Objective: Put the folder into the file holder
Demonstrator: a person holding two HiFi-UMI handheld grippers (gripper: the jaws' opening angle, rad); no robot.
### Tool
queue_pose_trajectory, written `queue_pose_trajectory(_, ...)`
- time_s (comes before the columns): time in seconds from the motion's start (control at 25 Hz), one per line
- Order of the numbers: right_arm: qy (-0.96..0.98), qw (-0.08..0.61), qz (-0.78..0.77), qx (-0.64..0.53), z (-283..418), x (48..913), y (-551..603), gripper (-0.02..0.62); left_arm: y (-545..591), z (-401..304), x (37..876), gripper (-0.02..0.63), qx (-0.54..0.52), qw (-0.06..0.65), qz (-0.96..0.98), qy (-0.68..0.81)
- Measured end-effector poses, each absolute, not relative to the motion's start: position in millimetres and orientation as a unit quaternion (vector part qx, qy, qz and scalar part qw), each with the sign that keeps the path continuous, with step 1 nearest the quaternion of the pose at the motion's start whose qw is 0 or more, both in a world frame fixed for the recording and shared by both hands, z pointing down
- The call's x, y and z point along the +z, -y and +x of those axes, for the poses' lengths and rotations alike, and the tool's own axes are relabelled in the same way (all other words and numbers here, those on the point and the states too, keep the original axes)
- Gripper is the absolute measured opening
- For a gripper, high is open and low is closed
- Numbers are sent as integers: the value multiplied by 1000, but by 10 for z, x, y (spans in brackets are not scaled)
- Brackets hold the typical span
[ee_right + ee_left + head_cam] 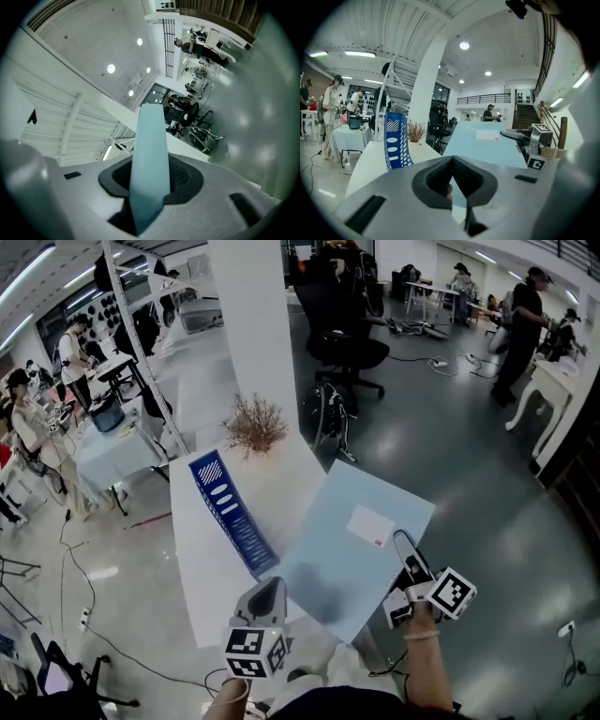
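Seemingly unreadable white label (370, 526) on folder (328, 573)

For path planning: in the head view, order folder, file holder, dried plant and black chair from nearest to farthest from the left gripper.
1. folder, gripped by left gripper
2. file holder, ahead, left
3. dried plant, farther ahead
4. black chair, beyond

Bright ceiling lights (464, 45), glare on glossy floor (450, 427), fisheye-warped, vignetted edges.
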State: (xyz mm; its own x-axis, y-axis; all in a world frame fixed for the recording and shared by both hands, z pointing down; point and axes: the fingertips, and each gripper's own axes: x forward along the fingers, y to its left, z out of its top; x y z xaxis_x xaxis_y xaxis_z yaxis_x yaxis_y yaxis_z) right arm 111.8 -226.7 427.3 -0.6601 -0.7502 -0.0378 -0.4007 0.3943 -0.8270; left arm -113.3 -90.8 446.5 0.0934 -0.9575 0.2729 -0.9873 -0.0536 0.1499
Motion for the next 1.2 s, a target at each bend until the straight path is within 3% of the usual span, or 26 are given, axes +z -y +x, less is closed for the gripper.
queue_pose_trajectory(0.8,-841,271,-374,-282,770,3372,1312,144,40,-1512,4284,5,39,131,744,655)
queue_pose_trajectory(1.2,-857,251,-384,-233,331,3120,1133,143,-187,-1819,4296,5,37,131,741,658)
